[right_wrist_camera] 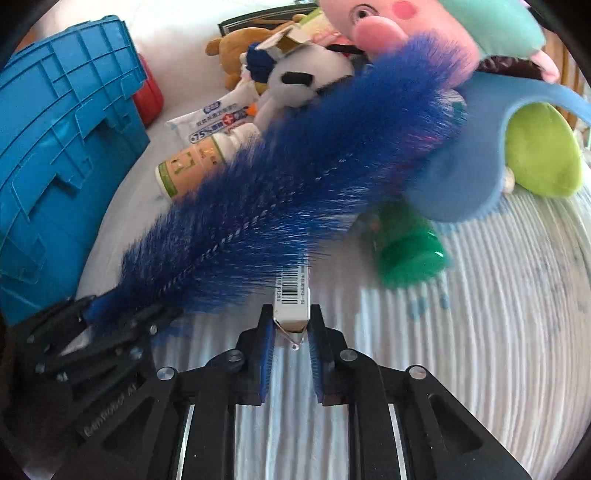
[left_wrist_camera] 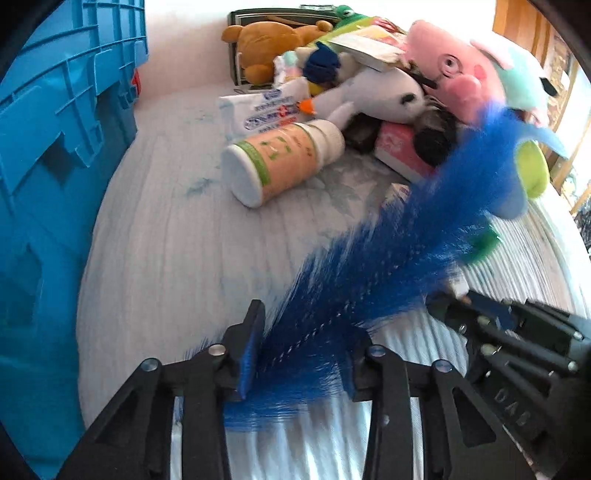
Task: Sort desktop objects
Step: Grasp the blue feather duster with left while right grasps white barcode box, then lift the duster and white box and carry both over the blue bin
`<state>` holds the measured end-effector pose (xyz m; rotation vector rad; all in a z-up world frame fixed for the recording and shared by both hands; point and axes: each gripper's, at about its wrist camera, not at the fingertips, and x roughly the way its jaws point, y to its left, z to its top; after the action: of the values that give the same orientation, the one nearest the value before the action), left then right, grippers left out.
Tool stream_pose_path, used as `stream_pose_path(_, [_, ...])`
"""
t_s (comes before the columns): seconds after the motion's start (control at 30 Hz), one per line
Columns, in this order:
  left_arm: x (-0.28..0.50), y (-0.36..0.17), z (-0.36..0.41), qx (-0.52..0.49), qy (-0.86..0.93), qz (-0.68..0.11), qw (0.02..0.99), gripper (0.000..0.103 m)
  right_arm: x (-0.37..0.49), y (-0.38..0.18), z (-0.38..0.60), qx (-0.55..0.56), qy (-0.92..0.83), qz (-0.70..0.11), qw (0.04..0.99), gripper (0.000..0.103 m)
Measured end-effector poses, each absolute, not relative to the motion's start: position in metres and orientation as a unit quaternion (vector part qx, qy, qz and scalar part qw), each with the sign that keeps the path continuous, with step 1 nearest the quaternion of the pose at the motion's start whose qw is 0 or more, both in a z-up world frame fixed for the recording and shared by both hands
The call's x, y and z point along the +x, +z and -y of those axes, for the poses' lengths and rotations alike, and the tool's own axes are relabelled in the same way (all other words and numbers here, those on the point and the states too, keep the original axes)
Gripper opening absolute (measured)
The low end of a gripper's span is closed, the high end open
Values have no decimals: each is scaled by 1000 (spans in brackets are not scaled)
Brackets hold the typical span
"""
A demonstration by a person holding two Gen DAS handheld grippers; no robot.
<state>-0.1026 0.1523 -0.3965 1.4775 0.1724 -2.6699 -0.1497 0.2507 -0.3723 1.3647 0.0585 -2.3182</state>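
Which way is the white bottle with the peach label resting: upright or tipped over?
Tipped over. The bottle lies on its side on the white cloth, its flat base facing the camera.

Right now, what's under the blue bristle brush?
The blue bristle brush covers part of a white barcoded box and the bottle. The box's far end is hidden.

A white ribbed cloth (right_wrist_camera: 480, 332) covers the tabletop; pale wall (left_wrist_camera: 184, 44) behind — wooden frame (left_wrist_camera: 517, 22) at the far right corner, daylight glaring.
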Motion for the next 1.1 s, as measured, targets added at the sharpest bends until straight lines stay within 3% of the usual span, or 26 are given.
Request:
stream_pose_path(0.3, [-44, -378, -178, 485, -865, -122, 45, 21, -108, -350, -308, 494, -834, -40, 245, 17])
stream_pose_path(0.5, [-14, -376, -200, 478, -864, -131, 82, 19, -79, -332, -344, 481, -832, -55, 271, 17])
stream_pose_path(1.1, [19, -224, -236, 334, -928, -93, 136, 15, -51, -196, -364, 334, -877, -59, 341, 17])
